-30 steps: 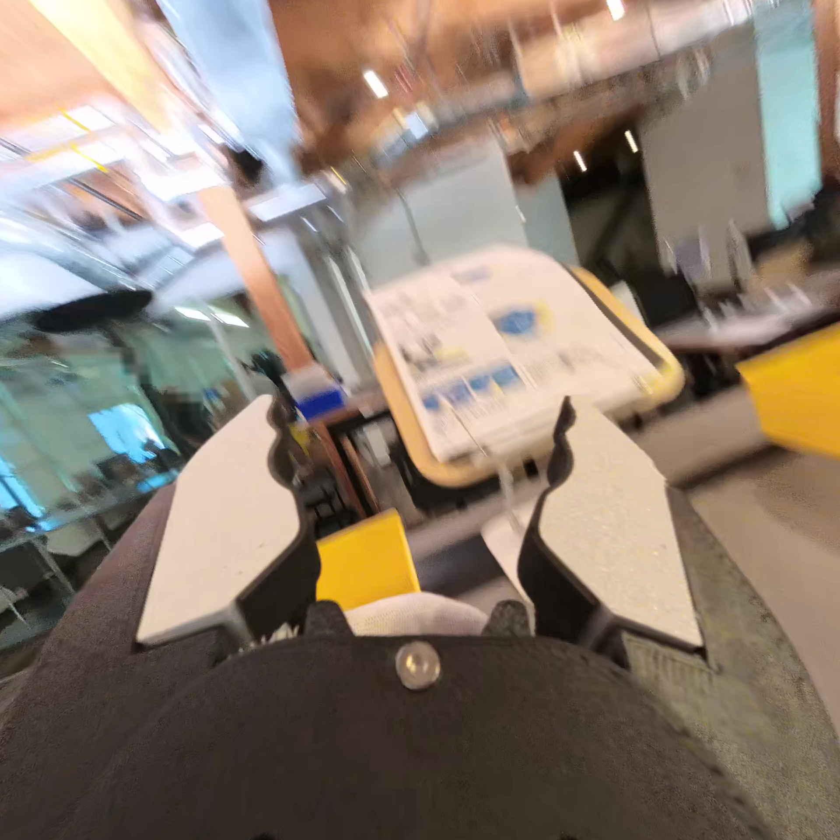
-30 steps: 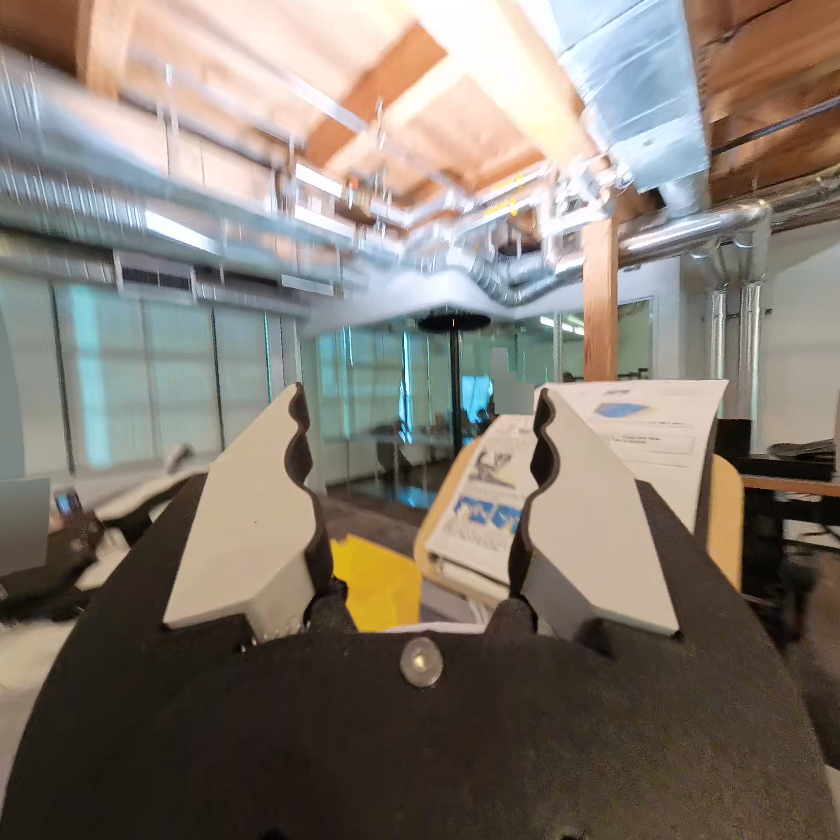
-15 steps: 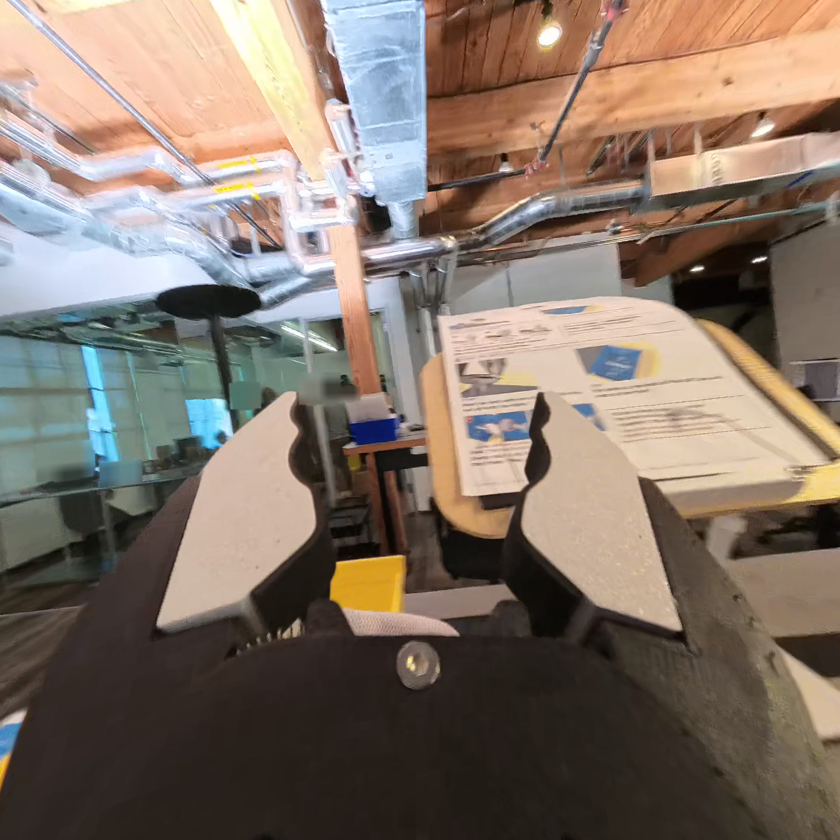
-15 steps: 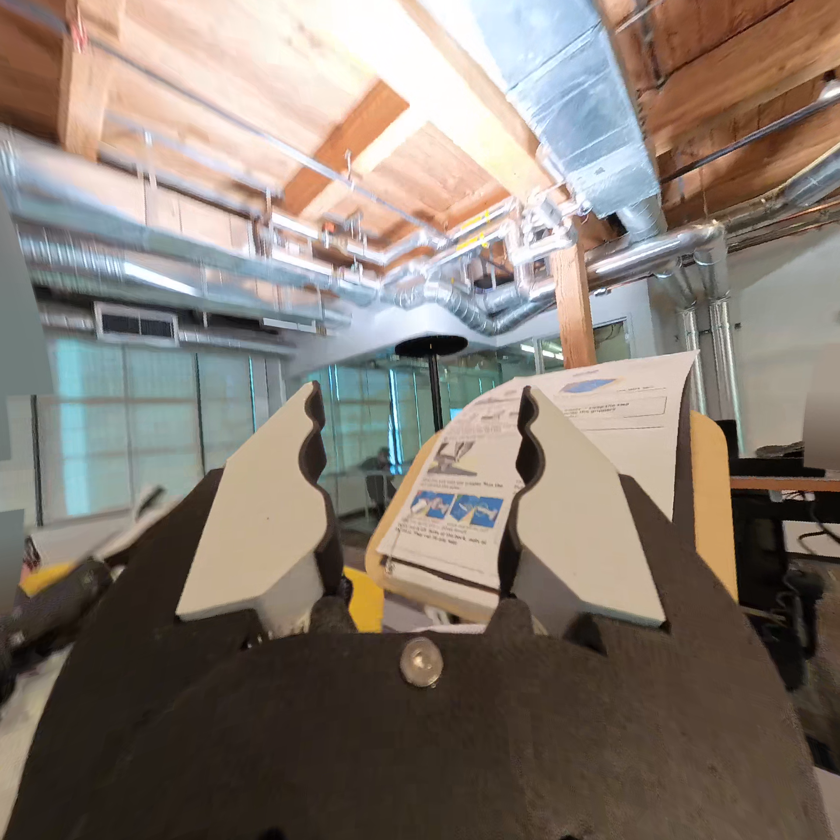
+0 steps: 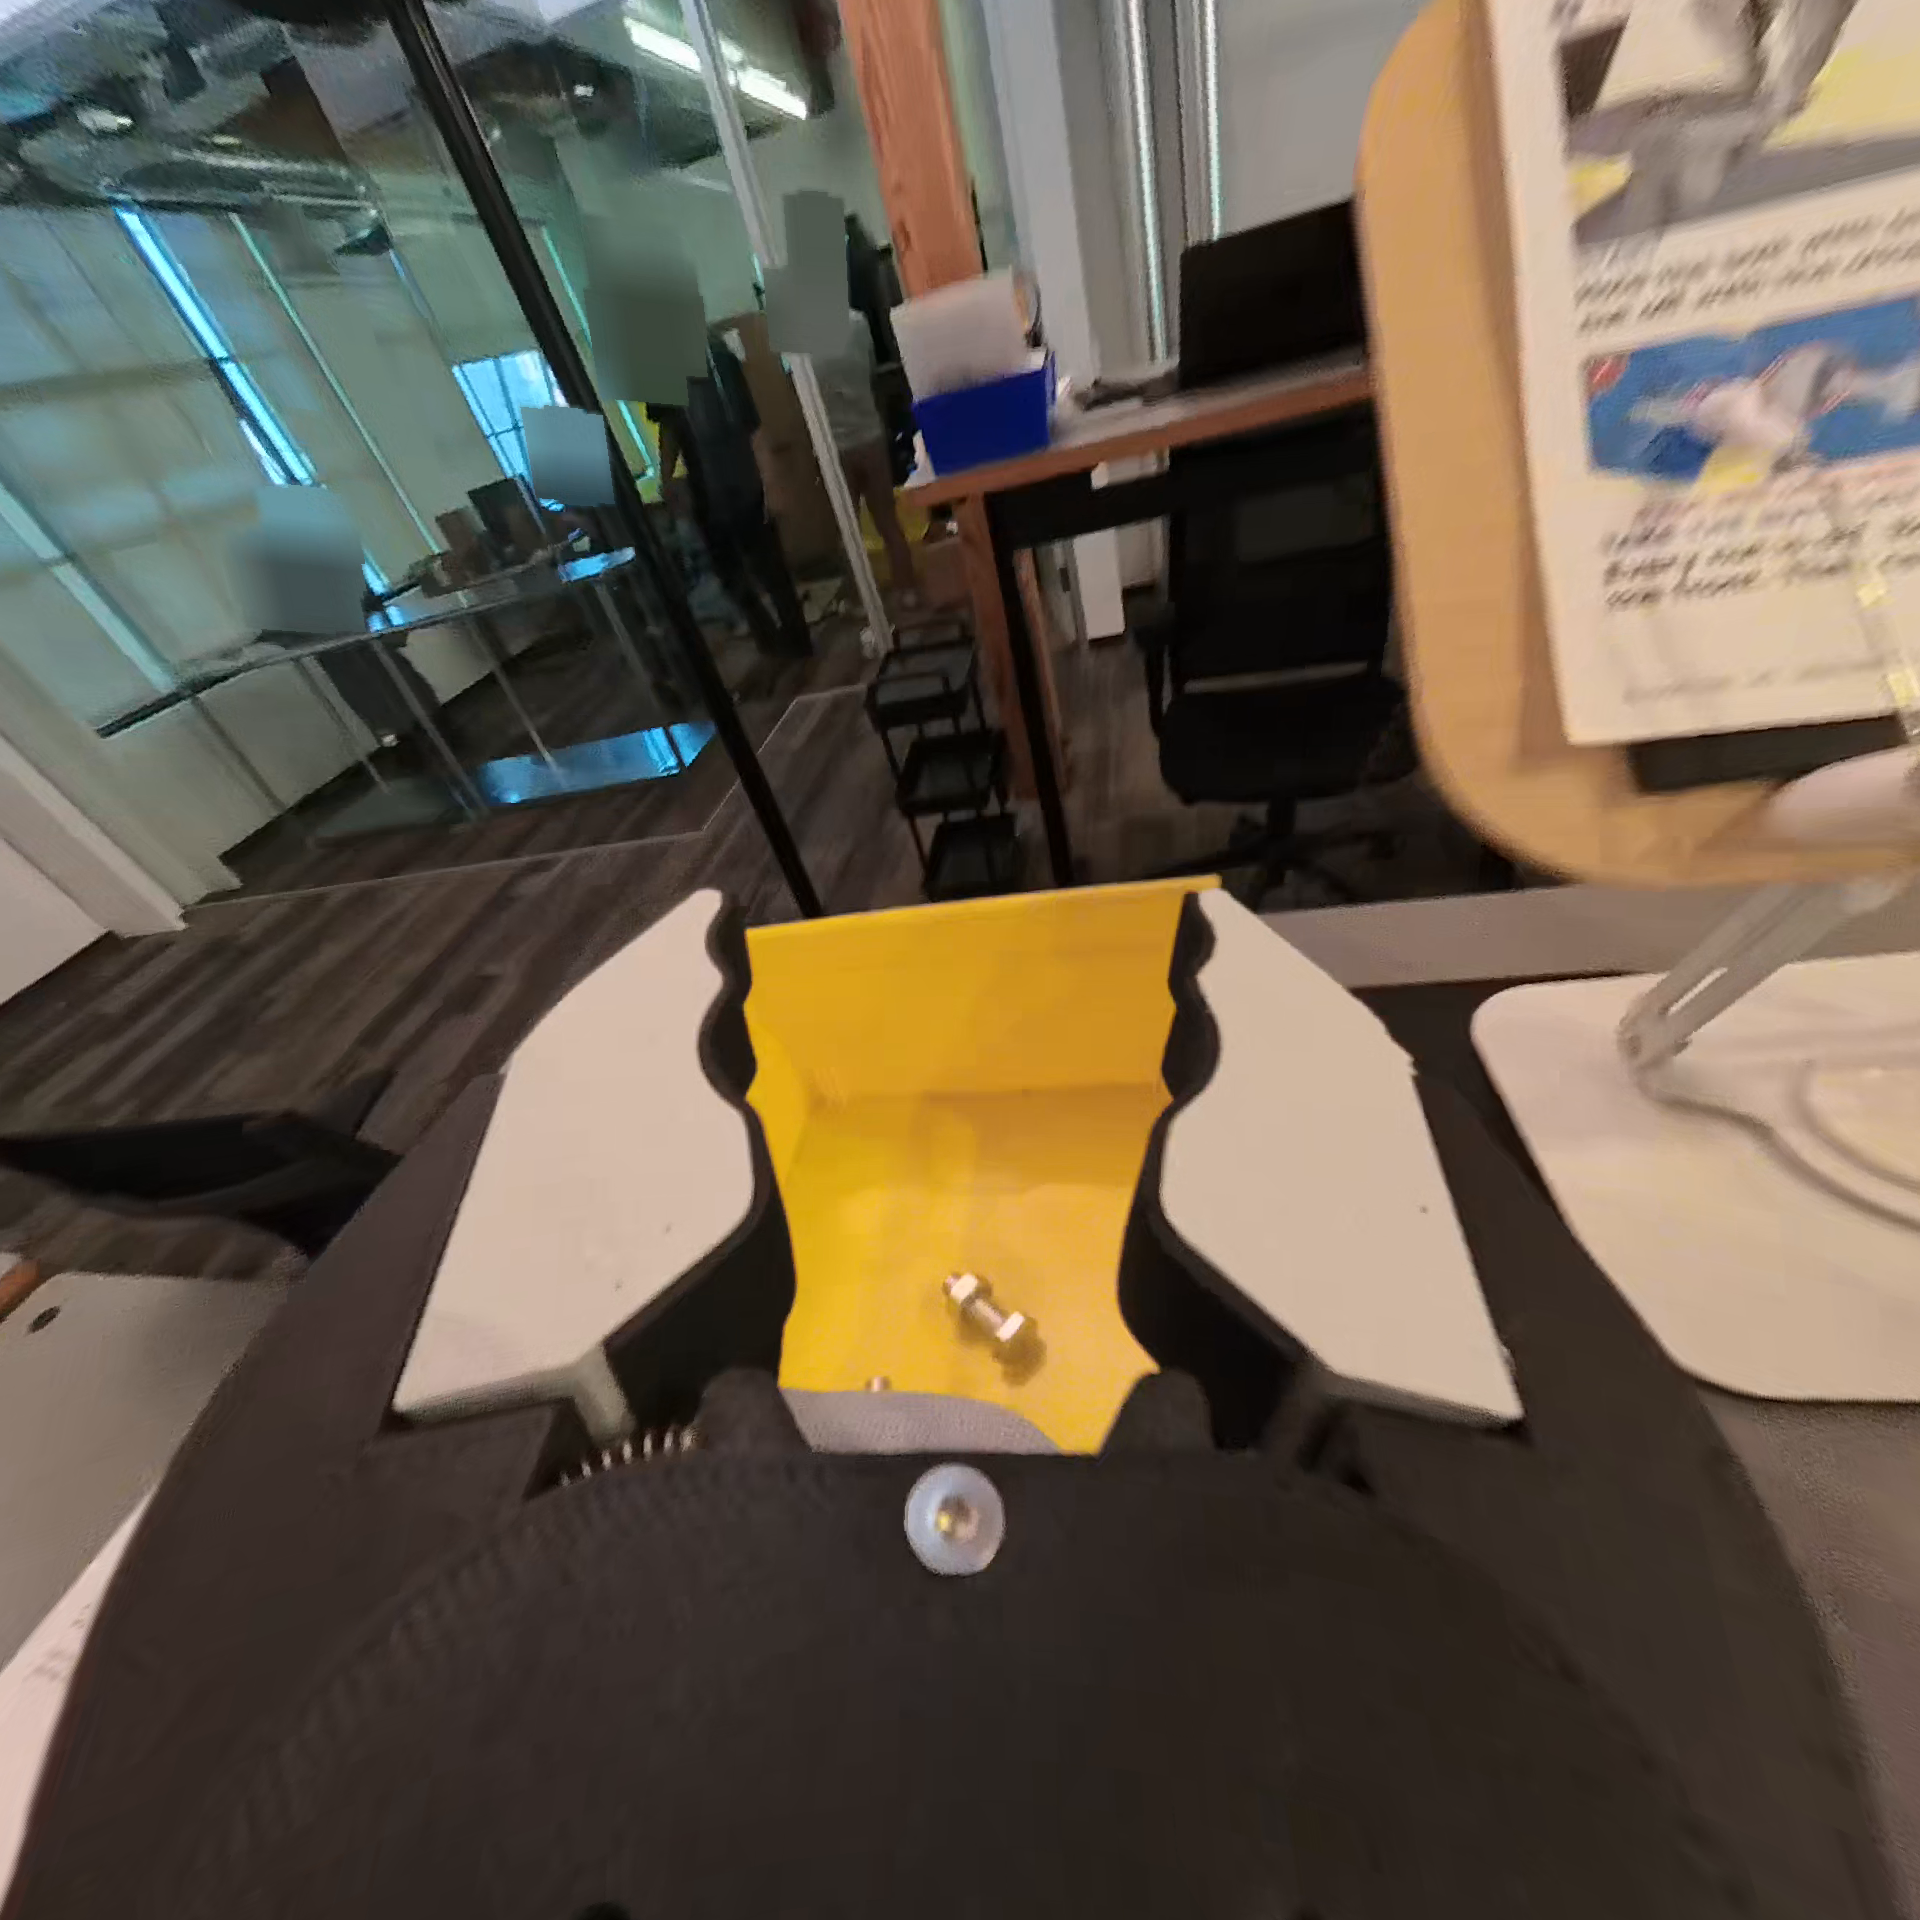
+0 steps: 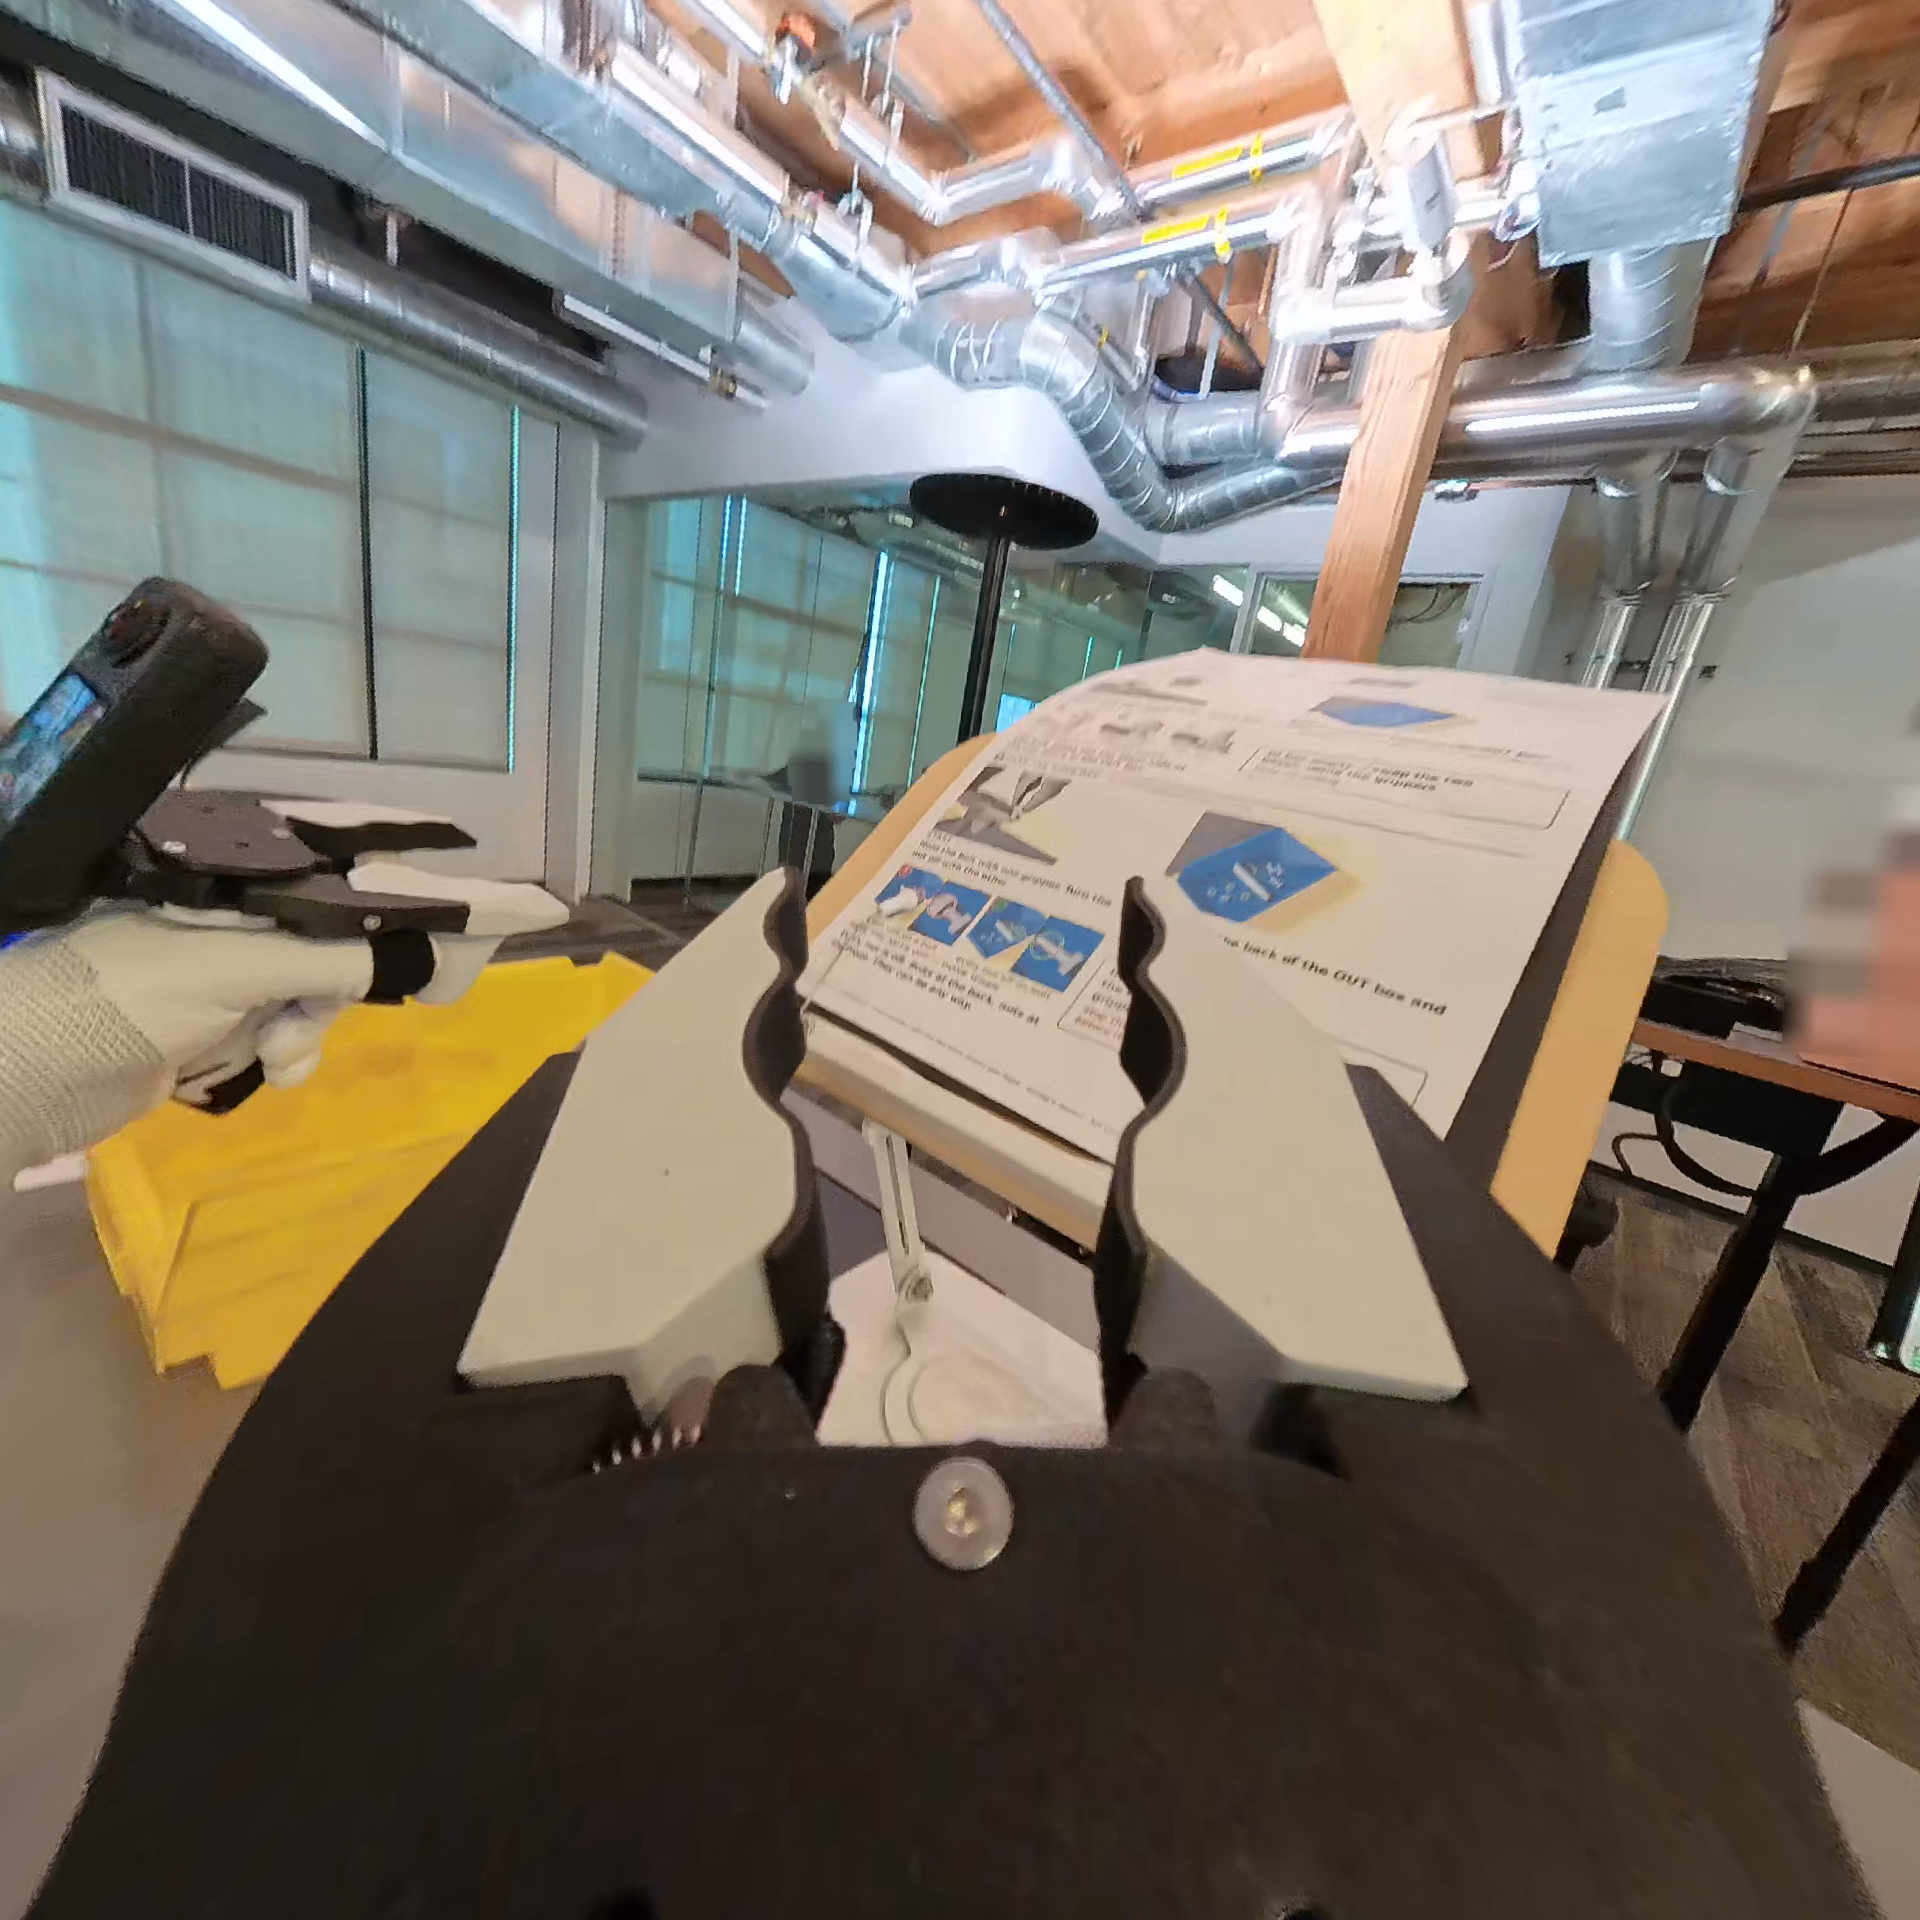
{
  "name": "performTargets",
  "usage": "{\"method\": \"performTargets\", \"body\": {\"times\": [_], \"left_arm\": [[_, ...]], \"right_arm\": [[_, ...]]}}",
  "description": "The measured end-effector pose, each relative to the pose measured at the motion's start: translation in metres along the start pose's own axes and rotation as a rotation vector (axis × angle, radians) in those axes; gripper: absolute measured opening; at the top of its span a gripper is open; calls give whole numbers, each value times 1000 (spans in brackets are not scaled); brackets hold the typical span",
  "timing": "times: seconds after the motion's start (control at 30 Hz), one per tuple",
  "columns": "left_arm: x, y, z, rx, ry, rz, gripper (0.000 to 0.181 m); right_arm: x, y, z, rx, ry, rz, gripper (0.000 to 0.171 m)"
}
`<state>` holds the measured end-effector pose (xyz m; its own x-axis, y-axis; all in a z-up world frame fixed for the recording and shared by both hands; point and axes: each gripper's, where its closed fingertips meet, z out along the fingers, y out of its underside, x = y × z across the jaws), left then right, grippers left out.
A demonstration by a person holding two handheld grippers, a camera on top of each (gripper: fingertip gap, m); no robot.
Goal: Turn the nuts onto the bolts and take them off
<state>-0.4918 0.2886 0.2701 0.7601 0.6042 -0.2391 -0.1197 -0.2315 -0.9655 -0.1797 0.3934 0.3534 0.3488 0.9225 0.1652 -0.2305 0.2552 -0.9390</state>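
While the left tongs (image 5: 961, 1039) gape wide and empty over the yellow bin (image 5: 966, 997), a bolt with nuts (image 5: 985, 1317) lies on the bin's floor near its front edge; the right tongs (image 6: 961, 982) are parted, empty, facing the instruction sheet (image 6: 1299, 831).

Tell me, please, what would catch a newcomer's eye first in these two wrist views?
Most likely the bright yellow bin, framed between the open left gripper fingers, with a small bolt lying on its floor. In the right wrist view, the open right gripper points at an instruction sheet propped on a wooden stand.
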Motion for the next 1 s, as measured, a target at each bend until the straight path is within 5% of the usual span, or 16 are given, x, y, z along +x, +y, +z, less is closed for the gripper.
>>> {"method": "performTargets", "body": {"times": [0.2,0.33,0.5,0.57,1.0], "left_arm": [[15,33,20,-166,157,1,75],[-9,54,26,-245,89,57,82],[-13,104,33,-440,157,67,77],[-9,127,35,-530,195,86,61],[4,206,34,-948,323,52,65]], "right_arm": [[-24,29,15,-114,-41,-97,59],[-38,34,17,-149,-67,-150,60],[-23,61,9,-225,-58,-148,58],[-16,64,6,-234,-54,-127,57],[-9,90,4,-288,-73,-47,52]]}}
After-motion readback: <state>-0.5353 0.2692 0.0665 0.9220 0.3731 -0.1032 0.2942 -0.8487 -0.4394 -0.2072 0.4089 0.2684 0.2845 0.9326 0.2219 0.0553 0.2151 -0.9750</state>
